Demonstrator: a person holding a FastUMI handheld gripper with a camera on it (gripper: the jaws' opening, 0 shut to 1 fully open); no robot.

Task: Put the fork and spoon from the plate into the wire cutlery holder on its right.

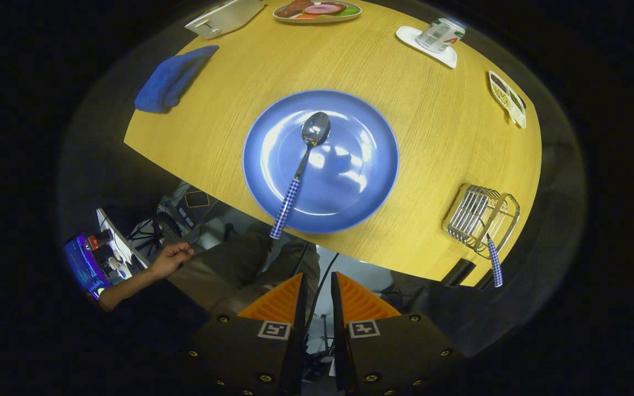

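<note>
A spoon (301, 165) with a blue-and-white checked handle lies on the blue plate (372, 159), bowl pointing away, handle end hanging over the plate's near rim. To the plate's right stands the wire cutlery holder (474, 217), with a second checked handle (494, 263) sticking out of it toward me; I take it for the fork's, its head hidden. My gripper (317, 280) hovers high above the table's near edge, well short of the plate. Its fingers stand a narrow gap apart with nothing between them.
On the round wooden table (223, 126): a blue cloth (171, 80) at far left, a metal box (223, 17), a plate of food (317, 10), a can (441, 34) on a white coaster, a small divided snack dish (507, 98). A person's hand (169, 258) below the table's left edge.
</note>
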